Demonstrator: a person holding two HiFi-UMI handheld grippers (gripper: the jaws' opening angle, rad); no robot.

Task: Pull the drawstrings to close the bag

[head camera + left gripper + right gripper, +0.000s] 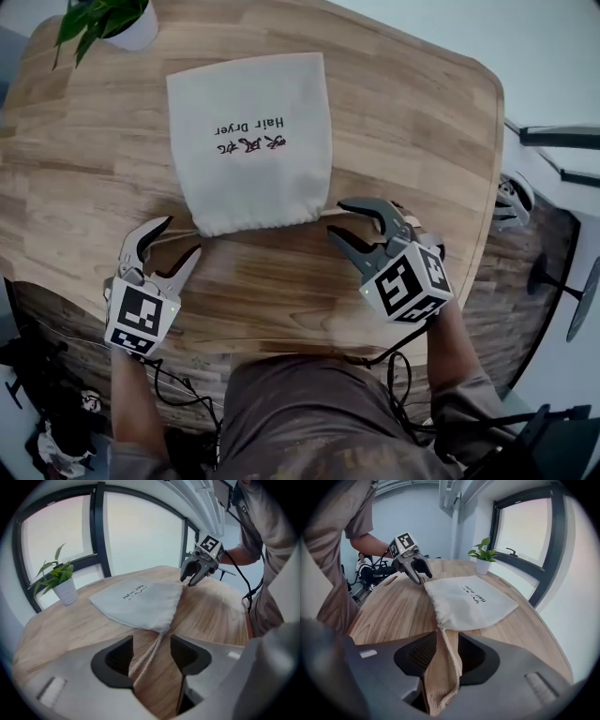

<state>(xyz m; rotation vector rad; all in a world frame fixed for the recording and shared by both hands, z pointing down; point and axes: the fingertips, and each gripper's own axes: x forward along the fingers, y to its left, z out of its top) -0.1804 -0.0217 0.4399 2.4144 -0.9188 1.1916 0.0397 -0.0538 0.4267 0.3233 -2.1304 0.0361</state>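
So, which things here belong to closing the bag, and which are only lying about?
For the job: bag; left drawstring, between the open jaws of the left gripper; right drawstring, between the open jaws of the right gripper.

Lying about: plant, at the far left corner of the table.

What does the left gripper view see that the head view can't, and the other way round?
Only the left gripper view: the big window behind the table. Only the head view: the marker cube on the left gripper, and the person's trousers. Both: the bag, the potted plant, the table and the right gripper.
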